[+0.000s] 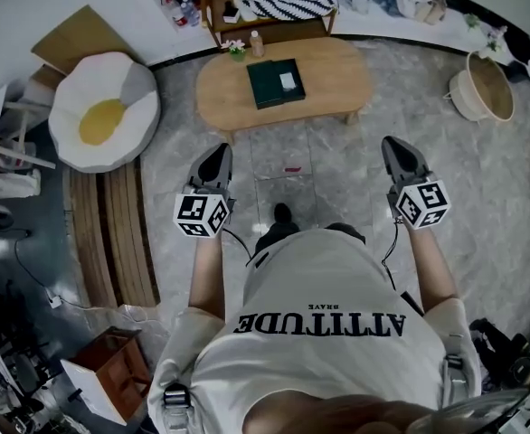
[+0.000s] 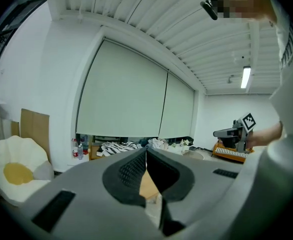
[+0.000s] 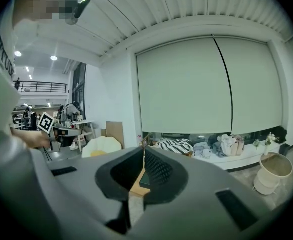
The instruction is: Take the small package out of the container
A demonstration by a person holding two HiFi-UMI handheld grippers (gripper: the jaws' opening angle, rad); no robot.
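Two grippers are held out side by side above a stone floor, both pointed toward a low wooden table (image 1: 337, 72). The left gripper (image 1: 218, 155) is clenched, its jaws pressed together with nothing between them. The right gripper (image 1: 397, 148) is likewise clamped on nothing. A dark green container (image 1: 265, 90) is seen on the table, ahead of both grippers and between their lines, well apart from either tip. The small white package (image 1: 288, 81) is lying inside it, on the half nearer the right gripper's side. An egg-shaped cushion (image 1: 102, 111) (white, with a yellow centre) is placed ahead and left of the left gripper. A basket (image 1: 484, 87) is tipped over ahead and right of the right gripper.
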